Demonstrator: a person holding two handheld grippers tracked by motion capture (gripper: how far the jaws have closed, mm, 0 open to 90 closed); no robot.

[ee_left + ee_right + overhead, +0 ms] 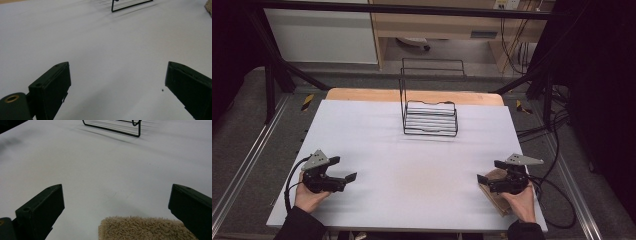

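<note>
Right tool (pixel 488 171), held in the person's right hand (pixel 521 201) at the near right corner of the table (pixel 412 165): jaws spread wide, nothing between them. It hovers directly over a beige towel (pixel 493 196), a folded terry piece lying flat near the table's right edge. In the right gripper view the towel (pixel 145 228) lies low in the gap between the two black jaws, its near-straight edge facing the bare white surface ahead; whether the jaws touch the pile cannot be told.

Left tool (pixel 343 169), held in the left hand (pixel 308 197) at the near left of the table: jaws likewise wide apart and empty, pointing toward the table's middle. In the left gripper view bare white table (pixel 105 50) lies between the jaws, with a small dark speck (pixel 162 90) just beside the right-hand jaw.

Farther out, a black wire rack (pixel 430 112) stands upright at the far centre of the table, well apart from both tools; its base has parallel wires and its tall back frame rises behind. Its lower frame shows at the top of the left gripper view (pixel 130 5) and the right gripper view (pixel 112 127)
</note>
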